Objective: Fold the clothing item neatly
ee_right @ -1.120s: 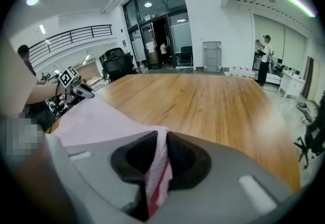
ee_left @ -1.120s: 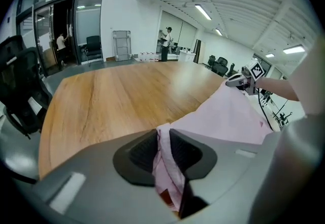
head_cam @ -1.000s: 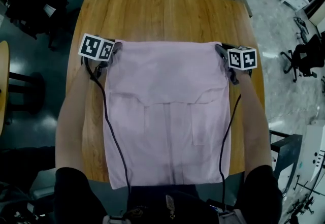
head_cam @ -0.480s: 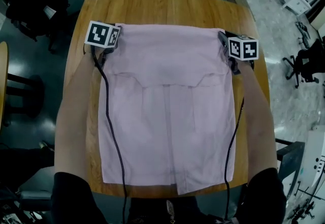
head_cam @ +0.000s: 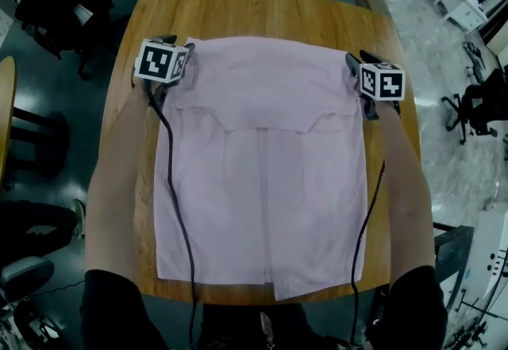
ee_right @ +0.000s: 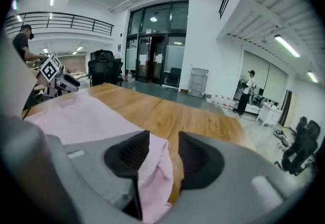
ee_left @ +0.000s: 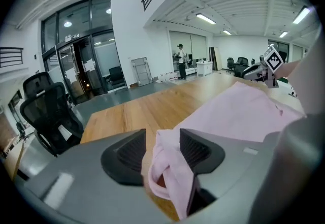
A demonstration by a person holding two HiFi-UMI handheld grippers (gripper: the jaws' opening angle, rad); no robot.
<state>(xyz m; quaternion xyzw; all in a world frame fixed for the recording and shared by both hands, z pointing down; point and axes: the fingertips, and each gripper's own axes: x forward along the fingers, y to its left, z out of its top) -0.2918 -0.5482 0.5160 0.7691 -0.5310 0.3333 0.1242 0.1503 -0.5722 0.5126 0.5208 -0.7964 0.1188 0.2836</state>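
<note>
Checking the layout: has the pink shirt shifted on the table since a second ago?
Yes: the pink shirt slid away from the person, toward the wooden table's far edge.

Open office hall, swivel chairs (ee_left: 48, 111), glass entrance doors (ee_right: 155, 60), ceiling strip lights (ee_left: 205, 18), mezzanine railing (ee_right: 66, 19)

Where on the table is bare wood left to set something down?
The widest bare patch is the far strip of table beyond the shirt. Only narrow strips of wood flank the shirt on the left and right. The middle and the near edge are crowded: the shirt covers them.
</note>
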